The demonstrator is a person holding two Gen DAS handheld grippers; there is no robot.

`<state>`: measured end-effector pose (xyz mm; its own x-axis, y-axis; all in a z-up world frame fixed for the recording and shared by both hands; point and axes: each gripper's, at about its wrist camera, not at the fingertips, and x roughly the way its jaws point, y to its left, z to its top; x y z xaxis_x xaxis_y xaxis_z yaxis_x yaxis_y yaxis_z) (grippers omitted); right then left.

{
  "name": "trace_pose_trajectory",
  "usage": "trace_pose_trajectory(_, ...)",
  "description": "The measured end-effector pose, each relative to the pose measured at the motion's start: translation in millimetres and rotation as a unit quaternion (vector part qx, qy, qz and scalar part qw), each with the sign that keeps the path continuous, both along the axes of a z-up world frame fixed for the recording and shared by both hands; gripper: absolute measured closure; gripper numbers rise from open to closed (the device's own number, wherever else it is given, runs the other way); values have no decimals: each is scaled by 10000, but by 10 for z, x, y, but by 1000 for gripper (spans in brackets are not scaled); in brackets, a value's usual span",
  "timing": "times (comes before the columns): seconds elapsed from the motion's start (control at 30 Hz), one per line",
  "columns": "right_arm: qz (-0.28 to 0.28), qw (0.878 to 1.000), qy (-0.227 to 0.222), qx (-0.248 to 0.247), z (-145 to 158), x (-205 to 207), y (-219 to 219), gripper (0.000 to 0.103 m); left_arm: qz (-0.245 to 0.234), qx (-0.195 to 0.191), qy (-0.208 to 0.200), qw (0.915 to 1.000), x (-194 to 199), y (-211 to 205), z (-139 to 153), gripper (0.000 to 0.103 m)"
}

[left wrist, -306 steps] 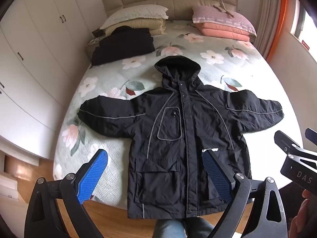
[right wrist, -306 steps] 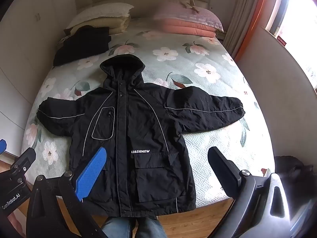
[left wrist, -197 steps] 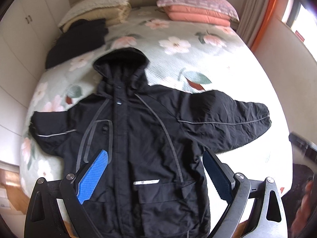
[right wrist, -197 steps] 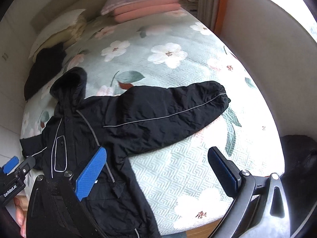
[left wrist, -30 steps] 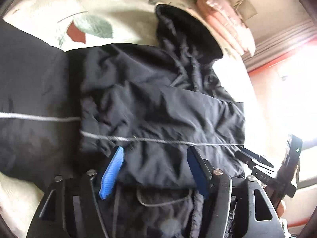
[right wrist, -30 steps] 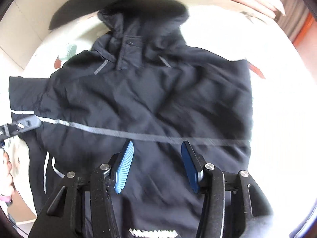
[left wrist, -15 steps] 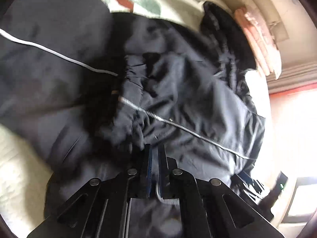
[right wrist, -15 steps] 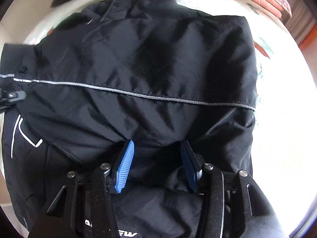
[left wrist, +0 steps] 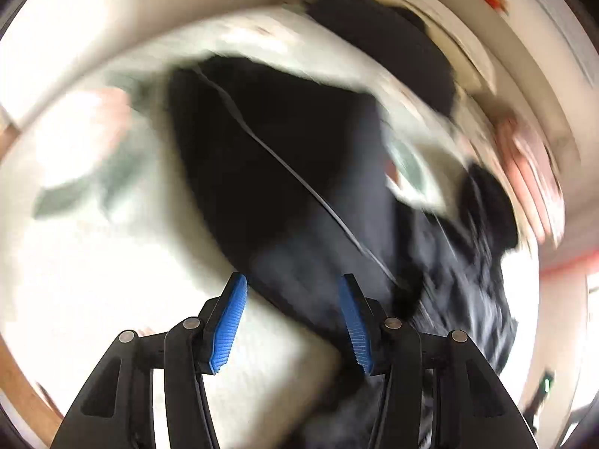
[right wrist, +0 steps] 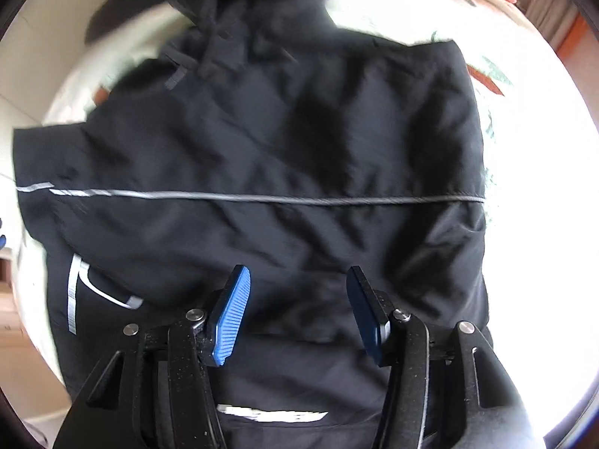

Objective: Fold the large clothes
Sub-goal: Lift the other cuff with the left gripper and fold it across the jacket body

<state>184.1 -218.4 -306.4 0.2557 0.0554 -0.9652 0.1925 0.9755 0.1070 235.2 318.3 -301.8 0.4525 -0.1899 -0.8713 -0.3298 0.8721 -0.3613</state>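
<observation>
A black hooded jacket [right wrist: 284, 142] lies face up on the flowered bed quilt [left wrist: 93, 262]. One sleeve is folded flat across its chest, its grey reflective stripe [right wrist: 262, 198] running side to side. My right gripper [right wrist: 298, 273] hovers over that folded sleeve; its jaws are opening and the pads press on nothing. In the blurred left wrist view the other sleeve [left wrist: 269, 172] stretches out over the quilt, with the hood [left wrist: 486, 202] at the right. My left gripper [left wrist: 292, 284] is above this sleeve's lower edge, jaws opening, with cloth below them but not pinched.
Pink pillows [left wrist: 531, 172] and a second dark garment [left wrist: 389, 37] lie at the head of the bed. White wardrobe fronts run along the left. The wooden floor [left wrist: 22, 393] shows past the bed's edge. An orange curtain [right wrist: 572, 33] hangs at the right.
My left gripper, shut on the jacket cloth half a second ago, has let go, opened and swung fast to the unfolded sleeve. My right gripper's jaws have widened a little over the folded sleeve.
</observation>
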Motion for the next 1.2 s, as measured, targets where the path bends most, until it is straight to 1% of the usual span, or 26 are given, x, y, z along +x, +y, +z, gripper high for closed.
trace_pose_trajectory(0.07,20,9998,-24,187,56,56,301,43,226,-65,-99,9997,185,441,16,50)
trace_pose_trajectory(0.17,255,9988,-140,387,131,214,834,43,416,-173,-43,9990,503,928,-86,50)
trace_pose_trajectory(0.27,529,9968,-271,540,197,423,1360,43,497,-347,12,9982,781,1215,-274,50)
trace_pose_trajectory(0.3,592,9961,-314,580,128,512,1512,43,507,-408,59,9979,872,1290,-349,50)
trace_pose_trajectory(0.37,698,9950,-369,613,131,661,1746,43,533,-715,124,9959,1037,1469,-514,50)
trace_pose_trajectory(0.4,735,9949,-390,571,118,733,1846,43,580,-827,145,9948,1077,1467,-594,50)
trace_pose_trajectory(0.47,796,9951,-391,445,57,884,2000,43,759,-1153,142,9903,1176,1621,-740,50)
trace_pose_trajectory(0.5,804,9952,-383,401,33,941,2054,43,829,-1216,116,9890,1211,1608,-805,50)
trace_pose_trajectory(0.57,804,9956,-327,357,-23,1020,2103,43,1059,-1218,22,9869,1284,1732,-880,50)
trace_pose_trajectory(0.6,793,9958,-291,358,-63,1062,2123,43,1097,-1278,14,9857,1322,1762,-925,50)
trace_pose_trajectory(0.67,776,9954,-313,467,-106,1109,2119,43,1145,-1512,40,9818,1422,1828,-1051,50)
trace_pose_trajectory(0.73,792,9937,-402,689,-80,1092,2113,43,1128,-1628,45,9802,1522,1849,-1141,50)
trace_pose_trajectory(0.77,789,9935,-415,713,-57,1071,2115,43,1054,-1678,5,9802,1583,1829,-1169,50)
trace_pose_trajectory(0.8,803,9934,-413,701,-100,1101,2094,43,978,-1646,11,9815,1625,1802,-1172,50)
trace_pose_trajectory(0.87,835,9938,-388,616,-94,1088,2104,43,794,-1507,48,9854,1766,1742,-1184,51)
trace_pose_trajectory(0.9,838,9939,-388,602,-108,1100,2106,43,761,-1460,36,9864,1804,1727,-1183,58)
trace_pose_trajectory(0.93,833,9937,-380,640,-150,1151,2106,43,724,-1408,20,9874,1823,1710,-1171,72)
trace_pose_trajectory(0.97,810,9937,-349,697,-163,1160,2102,43,663,-1310,58,9891,1860,1671,-1169,89)
trace_pose_trajectory(1.0,764,9938,-322,745,-170,1175,2085,43,663,-1201,38,9905,1832,1662,-1140,90)
trace_pose_trajectory(1.07,652,9943,-321,782,-177,1248,2062,43,663,-1020,-132,9925,1736,1630,-981,91)
trace_pose_trajectory(1.13,617,9950,-387,677,-117,1282,2075,43,761,-759,-469,9931,1473,1658,-647,91)
trace_pose_trajectory(1.2,603,9955,-454,571,-79,1306,2108,43,966,-535,-736,9911,1201,1767,-370,90)
